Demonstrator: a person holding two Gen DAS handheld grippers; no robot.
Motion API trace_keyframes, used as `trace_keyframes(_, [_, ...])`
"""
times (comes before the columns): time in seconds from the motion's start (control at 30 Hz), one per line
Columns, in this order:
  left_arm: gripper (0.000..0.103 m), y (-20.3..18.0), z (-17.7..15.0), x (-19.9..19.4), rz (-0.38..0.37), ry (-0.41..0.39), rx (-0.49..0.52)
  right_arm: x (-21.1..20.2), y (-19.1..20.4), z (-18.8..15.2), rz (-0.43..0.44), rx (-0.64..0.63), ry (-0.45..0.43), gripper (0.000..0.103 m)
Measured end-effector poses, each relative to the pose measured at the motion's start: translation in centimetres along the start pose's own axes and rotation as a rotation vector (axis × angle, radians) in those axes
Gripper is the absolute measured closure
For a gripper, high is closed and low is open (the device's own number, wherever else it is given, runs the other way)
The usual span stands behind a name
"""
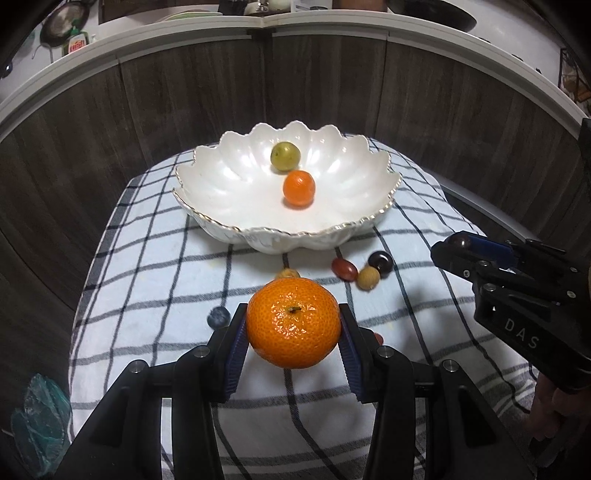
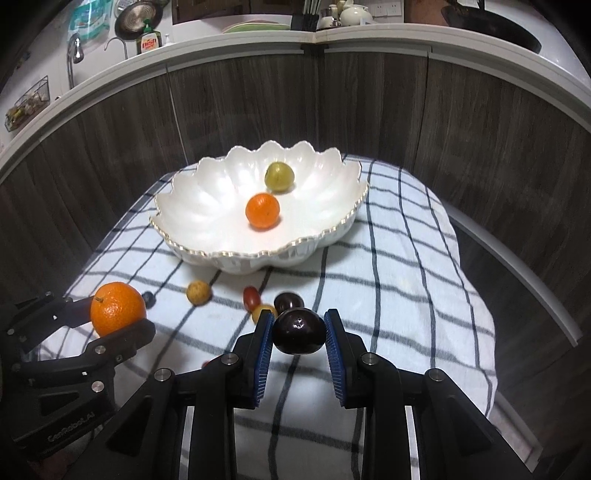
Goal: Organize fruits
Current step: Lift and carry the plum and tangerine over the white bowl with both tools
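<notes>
Left wrist view: left gripper [image 1: 293, 328] clamps a mandarin [image 1: 293, 323]; right gripper [image 2: 298, 332] clamps a dark plum [image 2: 298, 331]. Beyond, loose small fruits [image 1: 364, 271] lie on the checked cloth [image 1: 147, 266]. Farthest, the scalloped bowl [image 1: 207, 218] holds two fruits. Risk: round fruit rolling out on release.

Bowl [image 2: 177, 236] sits far on your cloth [image 2: 406, 295], two fruits [image 2: 262, 210] inside. Loose fruits [image 2: 198, 292] lie before it, nearer you. Counter [image 2: 369, 35] behind.
</notes>
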State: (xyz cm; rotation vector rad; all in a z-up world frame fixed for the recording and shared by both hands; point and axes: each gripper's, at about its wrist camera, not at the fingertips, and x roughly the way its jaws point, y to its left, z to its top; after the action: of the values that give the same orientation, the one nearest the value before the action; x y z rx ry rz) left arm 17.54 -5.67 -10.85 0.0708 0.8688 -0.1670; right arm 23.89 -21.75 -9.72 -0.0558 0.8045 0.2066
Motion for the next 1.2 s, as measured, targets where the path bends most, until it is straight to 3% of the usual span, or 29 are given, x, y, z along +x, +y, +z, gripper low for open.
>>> trace_keyframes(1.2, [0.058,4.4,9.4,2.0,0.044,-0.050,-0.053,2.1,-0.7,8.9,-0.073,0.049,-0.093,0.074])
